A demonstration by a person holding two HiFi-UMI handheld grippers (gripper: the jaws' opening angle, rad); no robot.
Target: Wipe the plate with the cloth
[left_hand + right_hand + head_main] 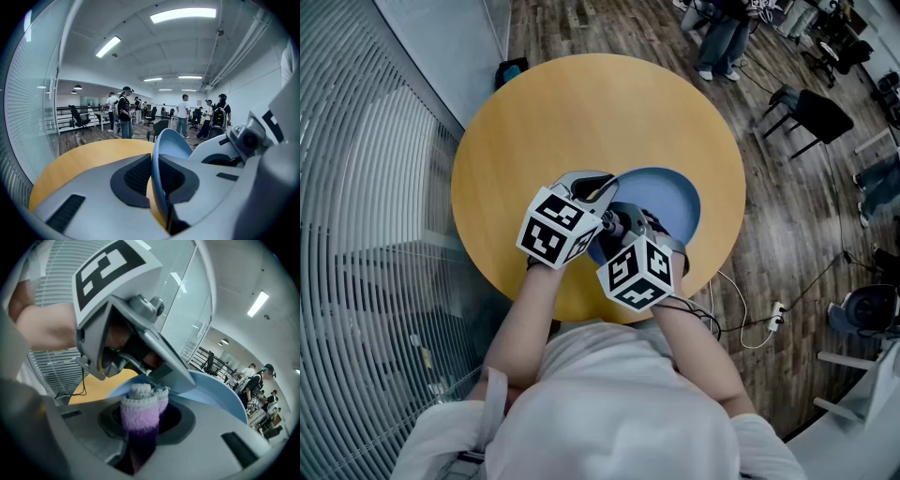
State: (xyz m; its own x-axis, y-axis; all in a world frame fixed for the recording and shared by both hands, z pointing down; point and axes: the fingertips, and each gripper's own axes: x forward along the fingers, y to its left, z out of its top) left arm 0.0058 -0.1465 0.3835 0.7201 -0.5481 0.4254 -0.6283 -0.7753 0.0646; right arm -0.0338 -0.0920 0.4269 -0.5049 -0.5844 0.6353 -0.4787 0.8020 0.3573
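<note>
Plate point(670, 199) rim tight in left gripper point(592, 187), cloth point(140, 412) tight in right gripper point(622, 221), near table point(581, 103) edge.

Desk point(534, 122): round, yellow.
Plate point(673, 199): blue, near front edge.
My left hand-held gripper point(595, 186): at plate's left rim.
My right hand-held gripper point(628, 223): over plate's near side.

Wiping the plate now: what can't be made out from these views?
Head view: the cloth is hidden under the marker cube of the right gripper; both grippers cover the near part of the plate.
Right gripper view: whether the cloth presses the plate is unclear; the cloth's end and the left gripper block the contact.
Left gripper view: plate nearly edge-on, most of its face hidden; no cloth in view.
</note>
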